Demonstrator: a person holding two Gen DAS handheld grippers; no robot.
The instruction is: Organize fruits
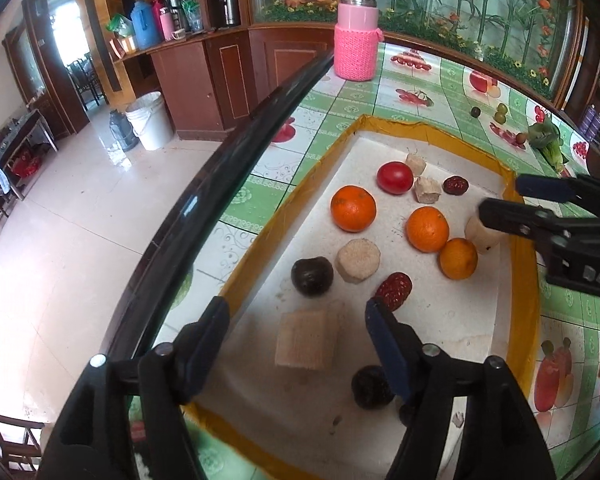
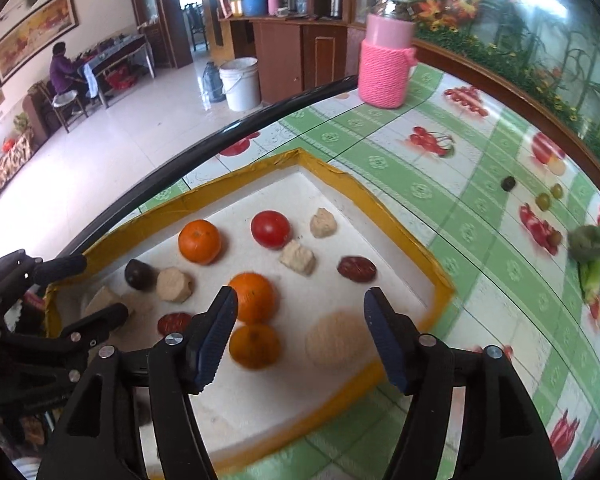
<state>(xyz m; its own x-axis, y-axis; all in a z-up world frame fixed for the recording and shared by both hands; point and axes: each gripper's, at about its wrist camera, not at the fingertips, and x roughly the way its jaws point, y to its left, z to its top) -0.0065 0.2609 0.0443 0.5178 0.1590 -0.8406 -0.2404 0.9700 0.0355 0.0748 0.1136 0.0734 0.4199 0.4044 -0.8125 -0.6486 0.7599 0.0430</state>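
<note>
A white foam tray with a yellow taped rim (image 1: 320,168) (image 2: 440,280) holds three oranges (image 1: 353,208) (image 2: 199,241), a red tomato (image 1: 395,177) (image 2: 270,229), red dates (image 1: 394,290) (image 2: 356,269), dark plums (image 1: 312,276) (image 2: 138,275) and several beige chunks (image 1: 358,260) (image 2: 336,340). My left gripper (image 1: 298,332) is open and empty over the tray's near end, above a beige block (image 1: 306,338). My right gripper (image 2: 300,332) is open and empty, above a small orange (image 2: 254,346) and a round beige chunk. Each gripper shows in the other's view (image 1: 512,202) (image 2: 80,292).
A pink knit-covered flask (image 1: 356,36) (image 2: 386,64) stands at the table's far side. Small green and dark fruits (image 1: 500,114) (image 2: 544,200) and a leafy vegetable (image 1: 548,140) (image 2: 592,252) lie on the green patterned tablecloth right of the tray. The table's black edge (image 1: 220,168) runs along the left.
</note>
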